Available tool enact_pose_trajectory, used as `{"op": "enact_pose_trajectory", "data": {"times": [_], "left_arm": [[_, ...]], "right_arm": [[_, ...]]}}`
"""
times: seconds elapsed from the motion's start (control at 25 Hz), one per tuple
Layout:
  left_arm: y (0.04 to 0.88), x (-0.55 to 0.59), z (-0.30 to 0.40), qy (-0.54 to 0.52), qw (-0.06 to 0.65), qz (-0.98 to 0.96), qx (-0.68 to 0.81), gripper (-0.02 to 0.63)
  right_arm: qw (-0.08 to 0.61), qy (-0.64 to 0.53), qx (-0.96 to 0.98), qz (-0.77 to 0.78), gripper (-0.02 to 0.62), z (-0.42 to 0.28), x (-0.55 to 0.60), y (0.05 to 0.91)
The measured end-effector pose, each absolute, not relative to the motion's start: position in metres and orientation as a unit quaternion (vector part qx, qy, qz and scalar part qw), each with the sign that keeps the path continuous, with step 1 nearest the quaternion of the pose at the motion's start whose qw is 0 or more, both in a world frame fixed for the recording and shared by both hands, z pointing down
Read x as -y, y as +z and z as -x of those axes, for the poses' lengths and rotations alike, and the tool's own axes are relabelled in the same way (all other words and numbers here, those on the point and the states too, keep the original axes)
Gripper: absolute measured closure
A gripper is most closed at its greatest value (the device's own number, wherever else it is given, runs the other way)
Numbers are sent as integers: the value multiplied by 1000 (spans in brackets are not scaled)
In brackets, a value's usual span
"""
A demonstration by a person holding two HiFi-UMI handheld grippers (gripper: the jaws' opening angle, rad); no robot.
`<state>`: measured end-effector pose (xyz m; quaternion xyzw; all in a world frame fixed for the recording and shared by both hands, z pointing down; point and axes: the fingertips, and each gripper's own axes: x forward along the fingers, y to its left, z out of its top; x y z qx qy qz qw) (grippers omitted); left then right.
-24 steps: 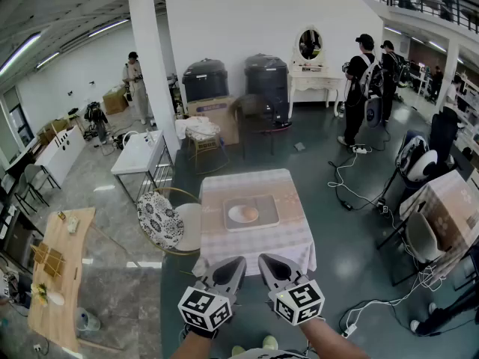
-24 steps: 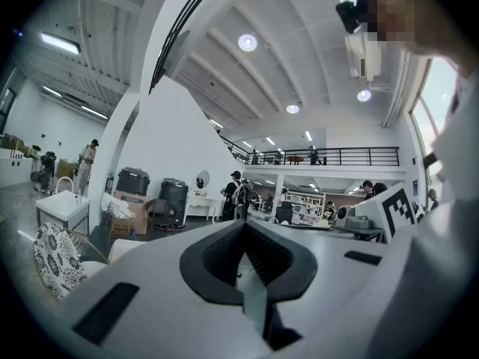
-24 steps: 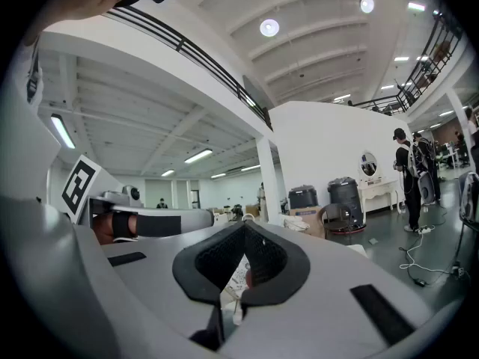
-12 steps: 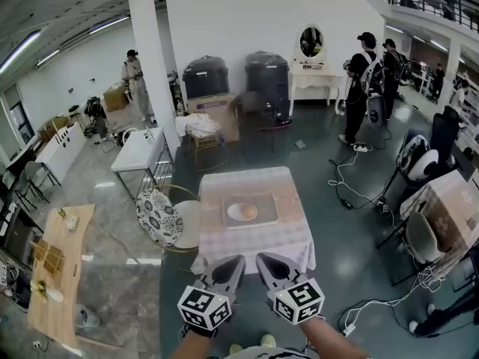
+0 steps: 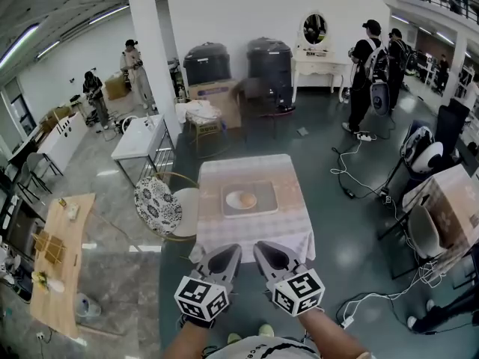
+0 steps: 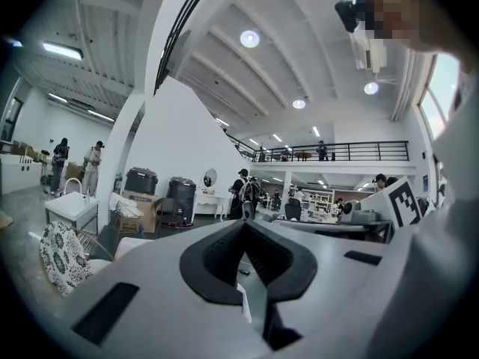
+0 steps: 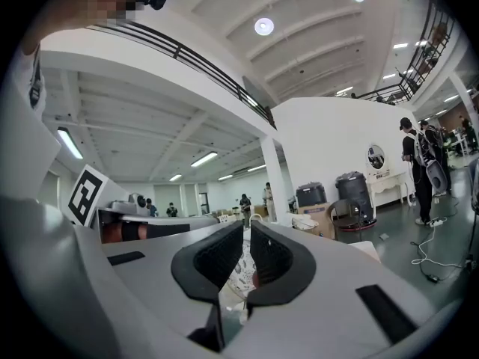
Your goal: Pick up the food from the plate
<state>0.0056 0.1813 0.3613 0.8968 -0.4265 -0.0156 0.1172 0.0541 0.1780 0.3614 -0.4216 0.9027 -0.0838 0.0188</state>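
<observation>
Left hand-held gripper (image 5: 227, 254) and right hand-held gripper (image 5: 267, 251) sit closed, empty, short of the plate (image 5: 232, 200); we judge the food (image 5: 248, 199) soft, light: pinch its sides gently.

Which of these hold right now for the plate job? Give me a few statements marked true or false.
1. The food lies on the plate. True.
2. The right gripper holds the food. False: its jaws are shut on nothing, and it hangs short of the table.
3. The plate sits on a tray on the cloth-covered table. True.
4. The patterned chair stands at the table's right side. False: it stands at the table's left.
5. The left gripper is over the tray. False: it is beside the right gripper, short of the table's near edge.
</observation>
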Motion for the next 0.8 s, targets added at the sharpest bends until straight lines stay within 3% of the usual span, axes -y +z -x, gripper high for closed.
{"op": "enact_pose_trajectory", "data": {"times": [0.8], "left_arm": [[385,-134,-26,4,122,-890,439,600]], "right_arm": [[17,-97,-897,431,578,-76,-128,381]]}}
